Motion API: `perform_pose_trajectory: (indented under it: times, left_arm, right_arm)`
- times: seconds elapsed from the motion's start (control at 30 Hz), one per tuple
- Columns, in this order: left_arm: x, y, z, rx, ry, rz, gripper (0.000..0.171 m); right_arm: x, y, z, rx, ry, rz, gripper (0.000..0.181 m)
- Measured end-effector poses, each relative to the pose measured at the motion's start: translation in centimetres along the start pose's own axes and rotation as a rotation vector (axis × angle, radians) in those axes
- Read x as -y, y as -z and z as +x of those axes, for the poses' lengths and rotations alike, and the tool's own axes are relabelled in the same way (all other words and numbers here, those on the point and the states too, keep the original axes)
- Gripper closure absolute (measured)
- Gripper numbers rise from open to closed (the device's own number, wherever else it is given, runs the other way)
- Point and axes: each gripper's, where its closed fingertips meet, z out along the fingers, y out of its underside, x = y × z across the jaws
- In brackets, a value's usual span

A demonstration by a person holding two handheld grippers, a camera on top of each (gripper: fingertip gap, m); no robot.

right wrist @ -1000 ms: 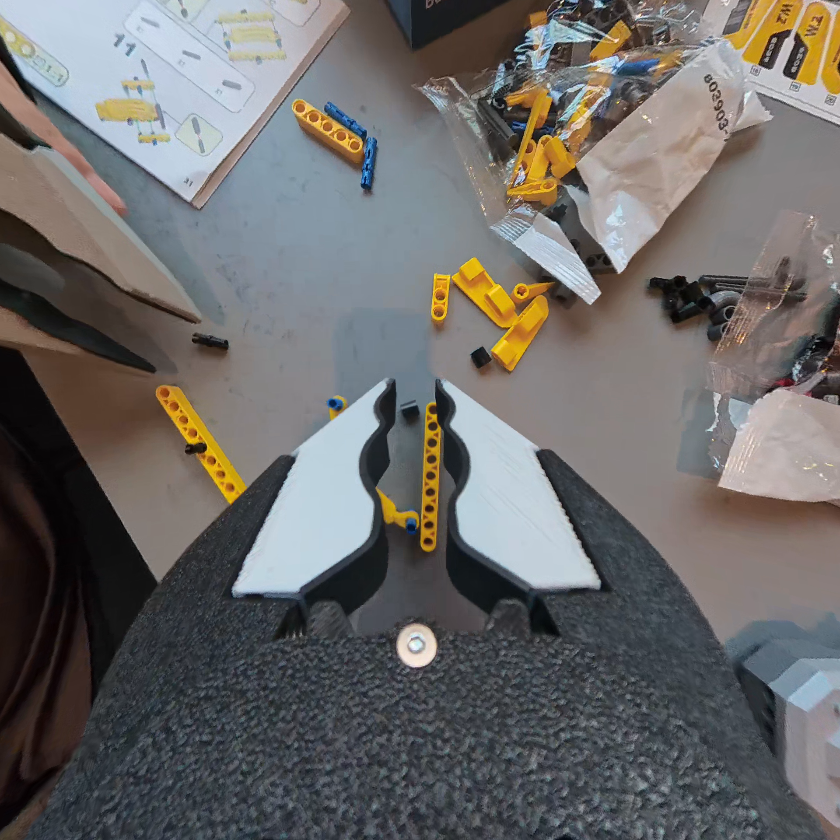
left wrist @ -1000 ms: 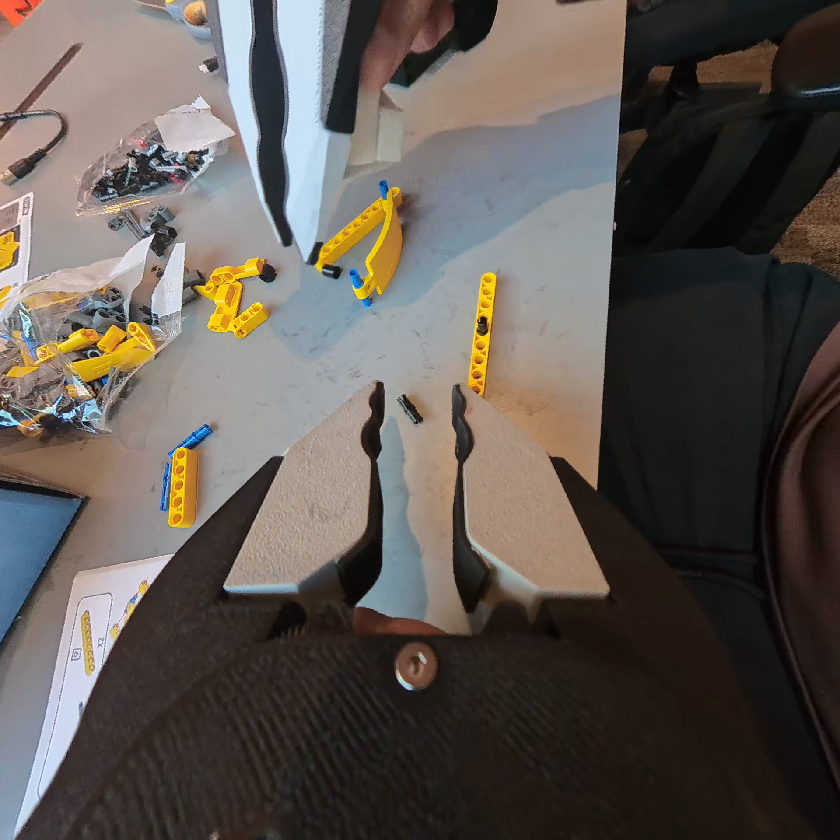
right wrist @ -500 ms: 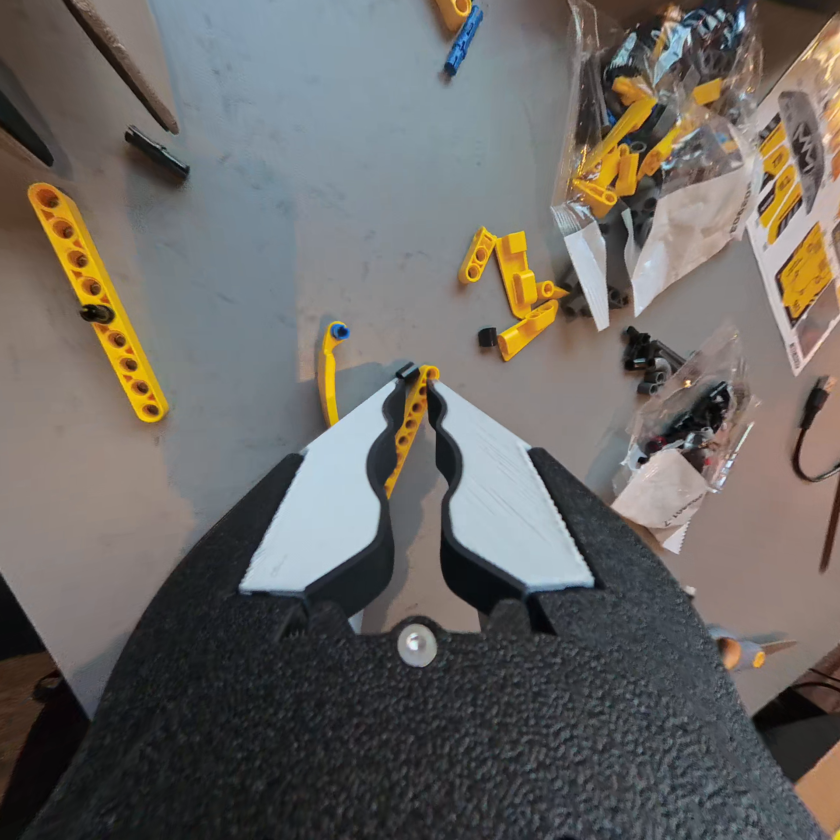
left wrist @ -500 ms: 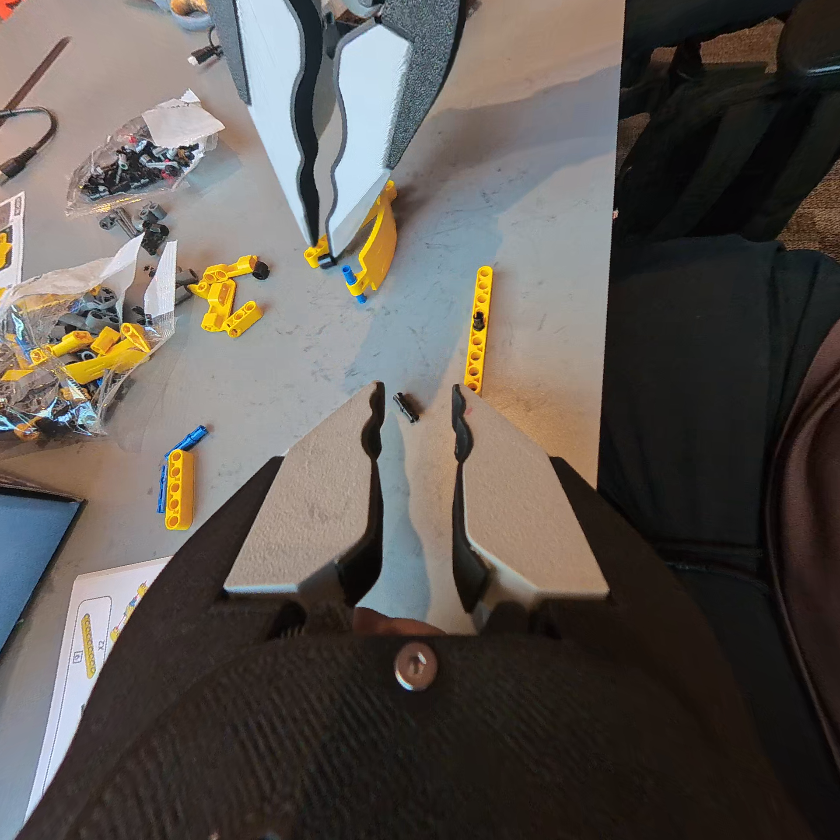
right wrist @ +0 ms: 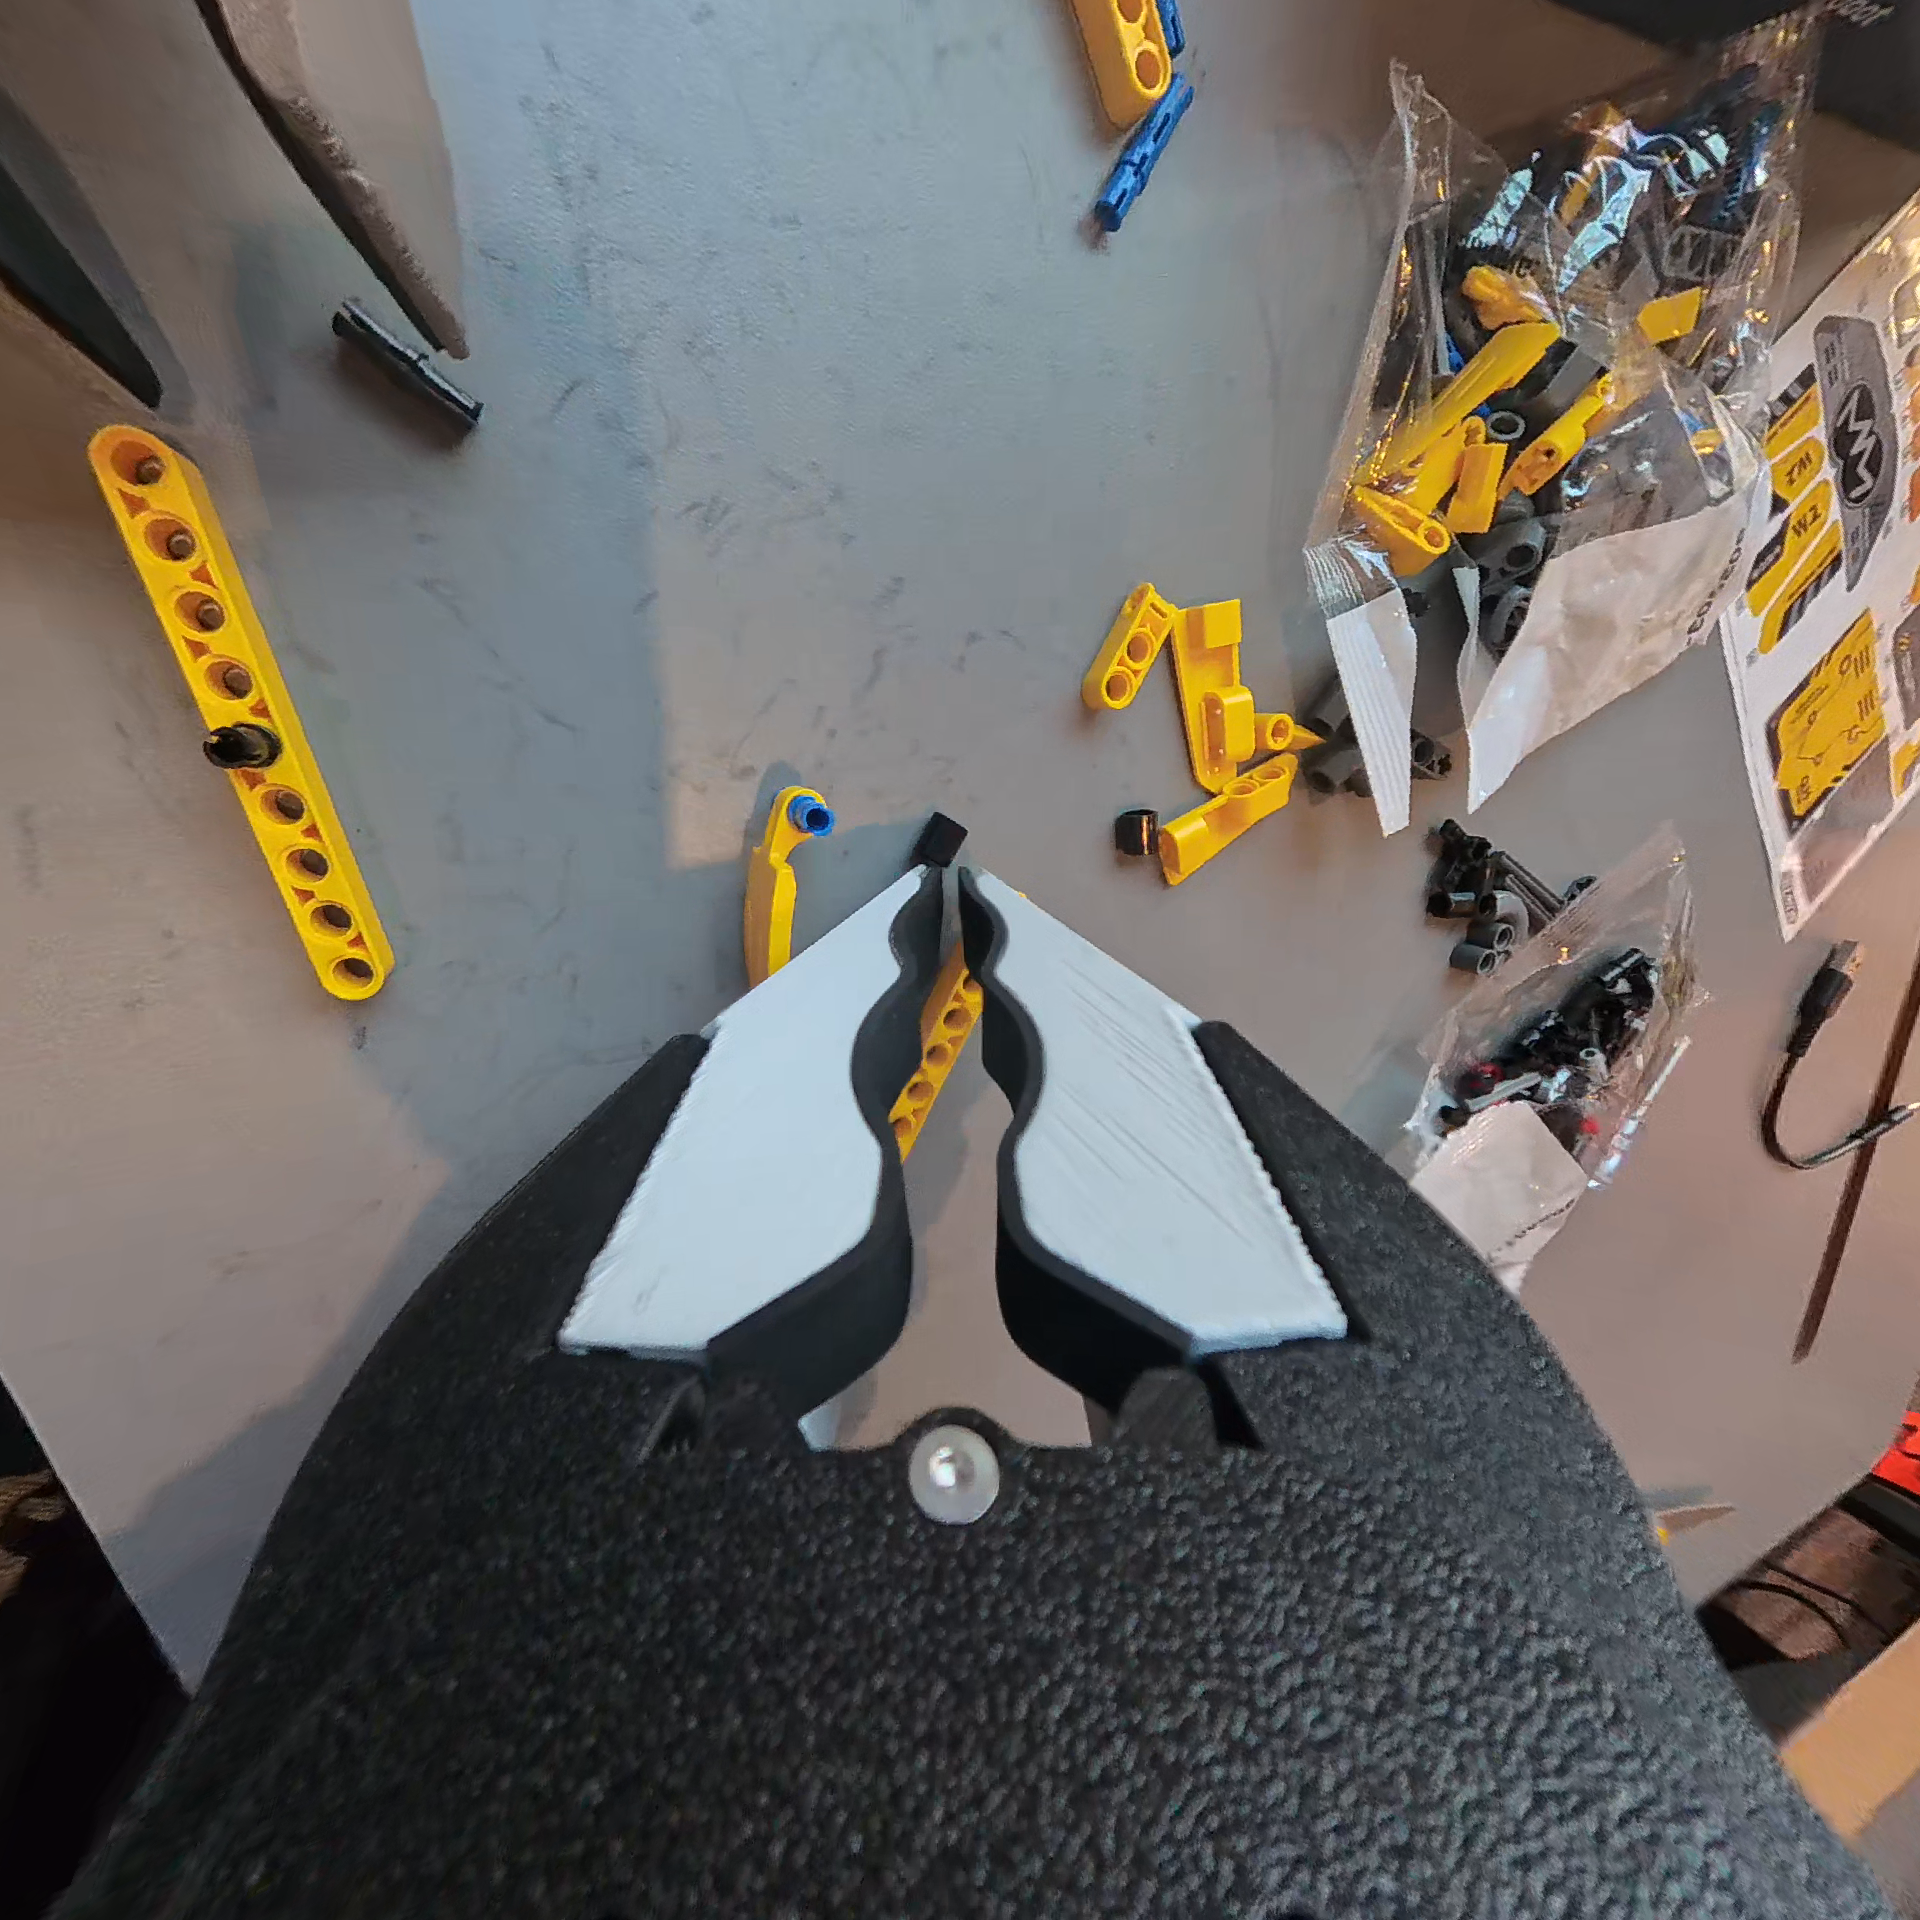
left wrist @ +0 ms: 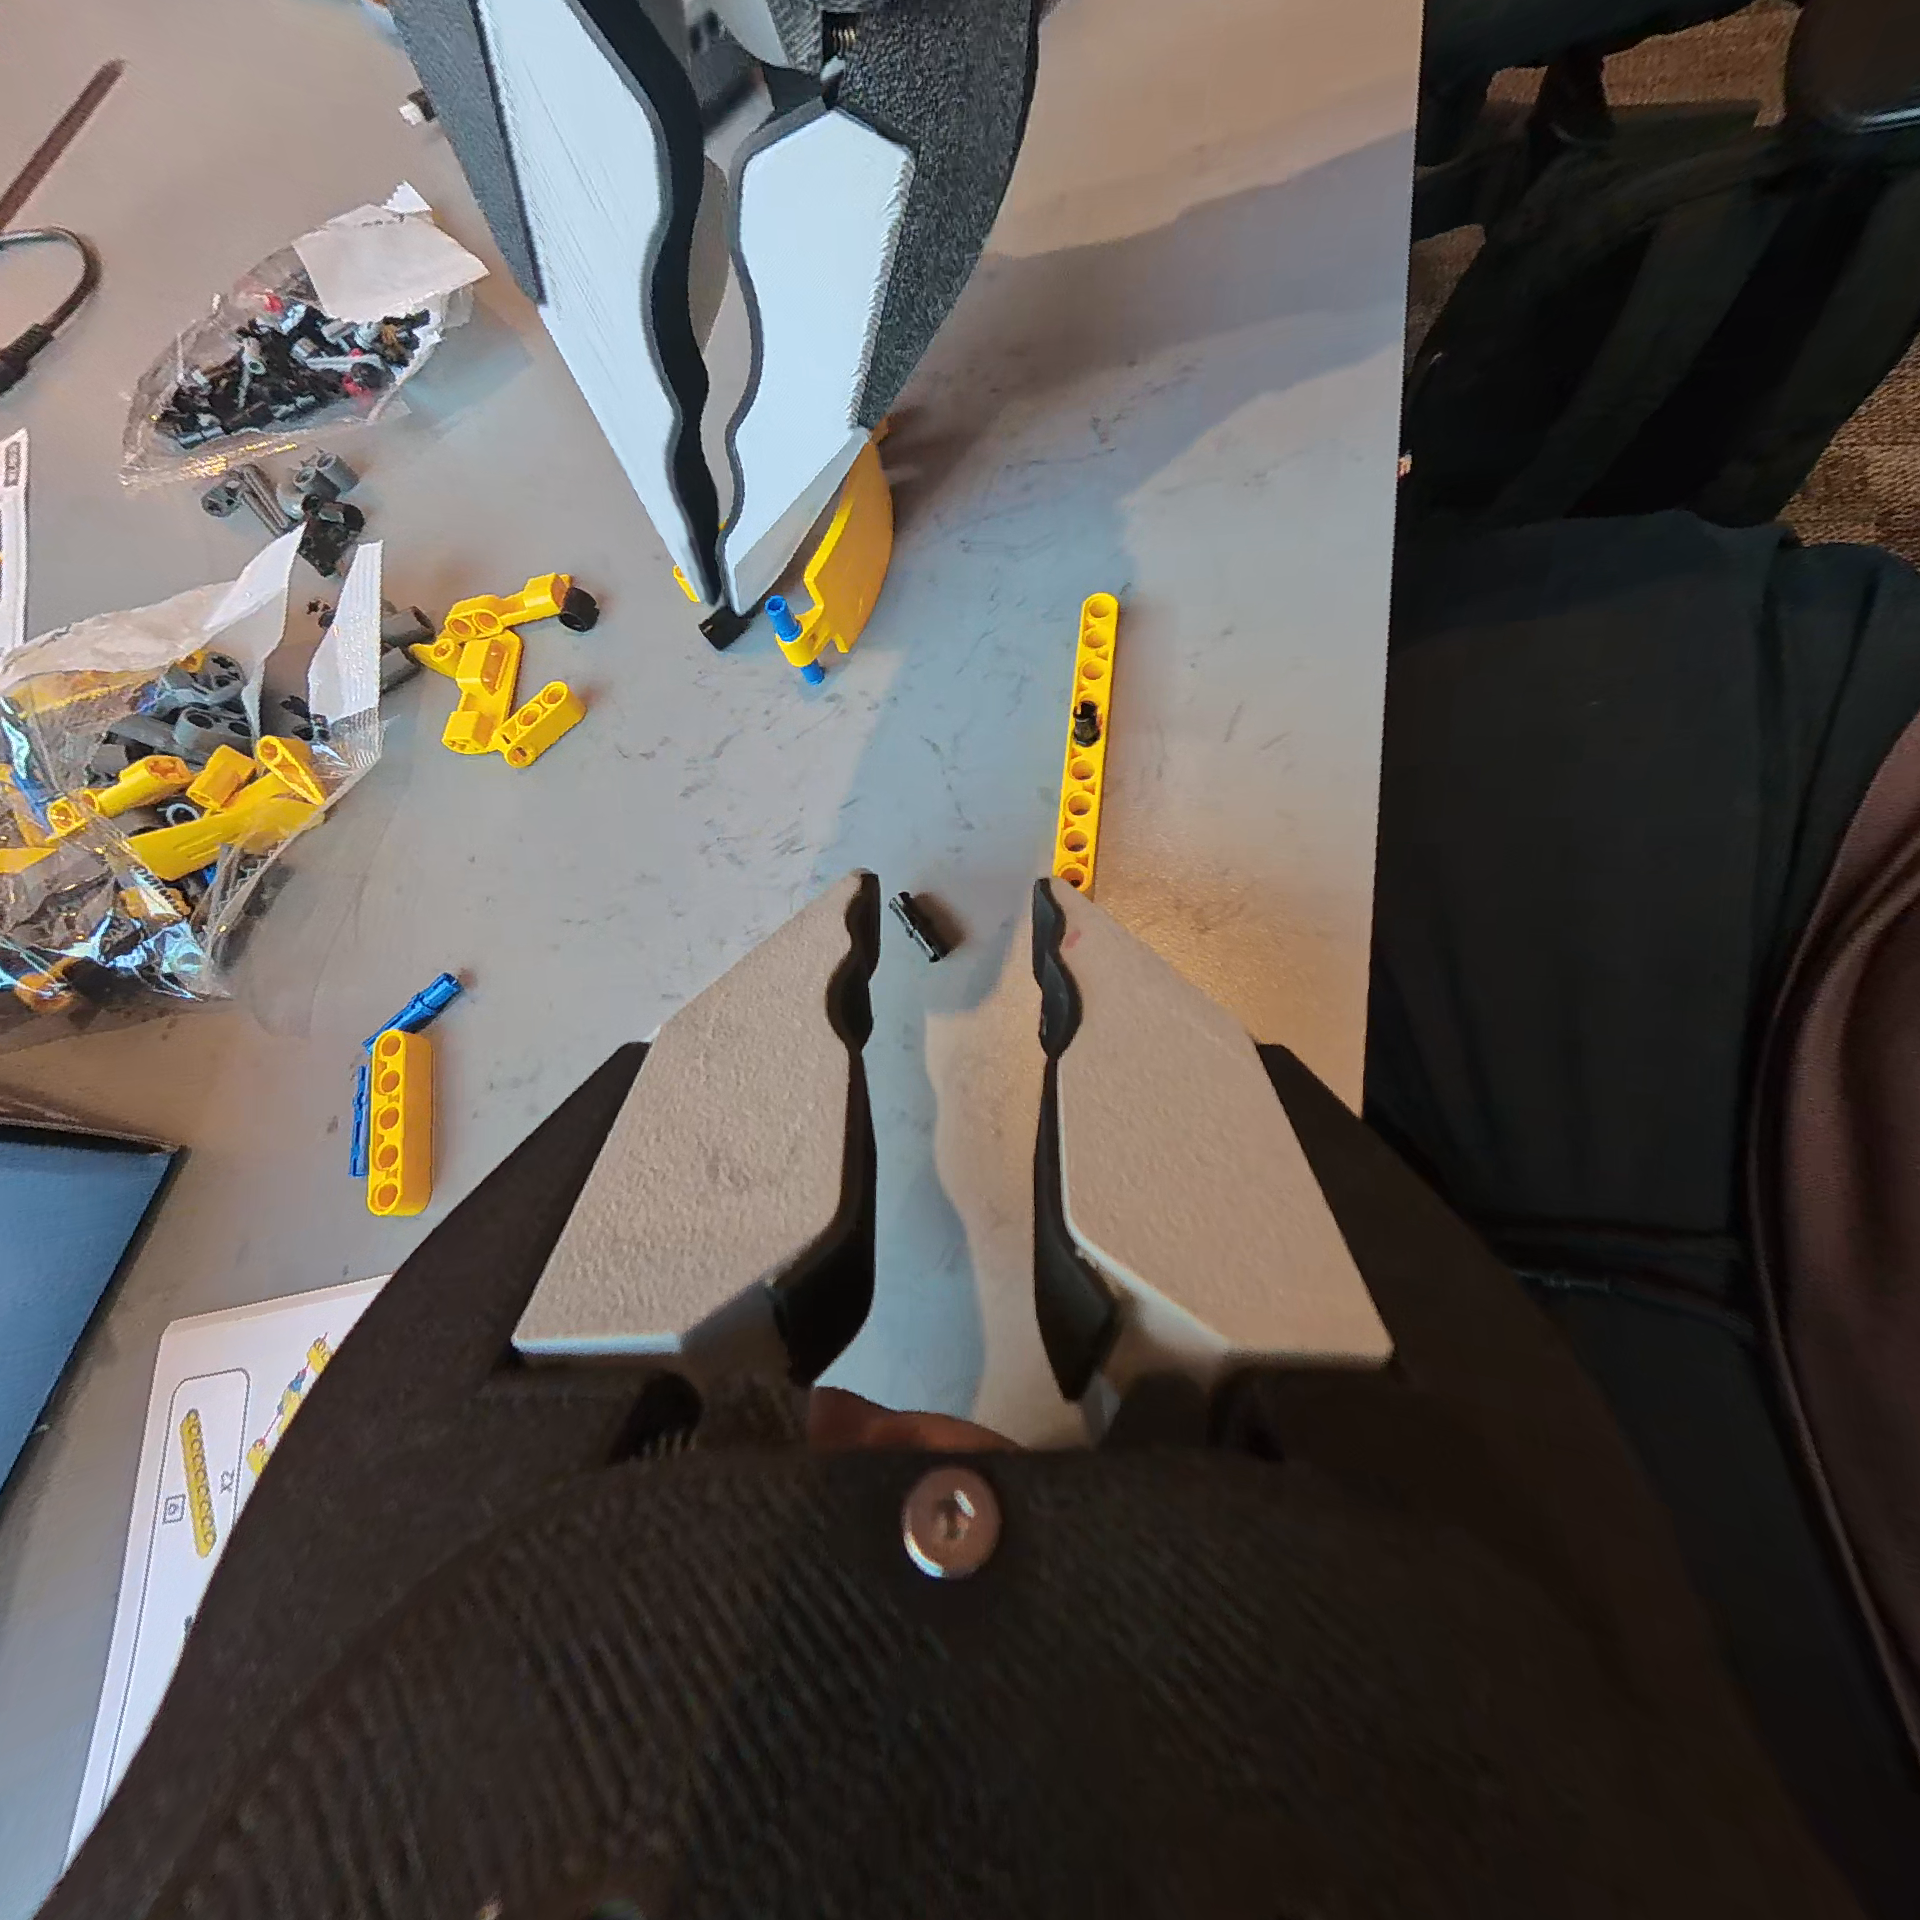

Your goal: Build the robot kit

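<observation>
My left gripper (left wrist: 951, 899) is open and hovers low over the grey table (left wrist: 675, 831). A small black pin (left wrist: 916, 925) lies loose between its fingertips, touching neither pad. A long yellow beam (left wrist: 1086, 743) with a black pin in it lies just right of the right fingertip. My right gripper (right wrist: 951, 883) is shut on the holed yellow beam (right wrist: 940, 1039) of a small assembly, whose black pin end (right wrist: 943, 840) pokes out past the tips. Its curved yellow panel (right wrist: 769, 904) with a blue pin (right wrist: 808, 814) sits to the left. The left wrist view shows this gripper (left wrist: 719, 592) pinching the assembly (left wrist: 857, 561) on the table.
Open bags of yellow, grey and black parts (left wrist: 135, 790) (right wrist: 1538, 416) lie at the side, with loose yellow pieces (left wrist: 499, 675) near them. A short yellow beam with blue pins (left wrist: 400, 1122), an instruction sheet (left wrist: 197, 1475), a sticker sheet (right wrist: 1839, 582) and a cable (right wrist: 1808, 1049) are there. The table edge (left wrist: 1392, 727) borders a person's dark clothes. Some 11 cm of space lies between my two pairs of fingers.
My right gripper's jaws closed step by step onto the assembly's yellow beam while it tilted steeper over the table. My left gripper has stayed still and open above the black pin.
</observation>
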Motion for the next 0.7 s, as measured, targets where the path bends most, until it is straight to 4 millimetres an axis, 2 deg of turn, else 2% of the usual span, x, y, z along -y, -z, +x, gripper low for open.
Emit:
perform_pose_trajectory:
  times: [0.3, 0.5, 0.6, 0.7]
  left_arm:
    - [-0.1, -0.1, 0.0, 0.0, -0.003, -0.005, 0.146]
    - [-0.1, -0.1, 0.0, 0.001, -0.004, -0.008, 0.146]
    - [0.0, 0.0, -0.2, 0.017, 0.002, 0.006, 0.146]
    - [1.1, 0.8, -1.8, 0.122, 0.008, 0.087, 0.149]
  right_arm:
    - [0.8, 0.1, -0.2, 0.122, -0.251, 0.109, 0.171]
    - [0.7, -0.2, 0.2, 0.113, -0.295, 0.121, 0.175]
    - [1.6, 0.9, 0.8, 0.104, -0.387, 0.217, 0.175]
    - [4.1, 3.3, 0.8, 0.182, -0.608, 0.44, 0.175]
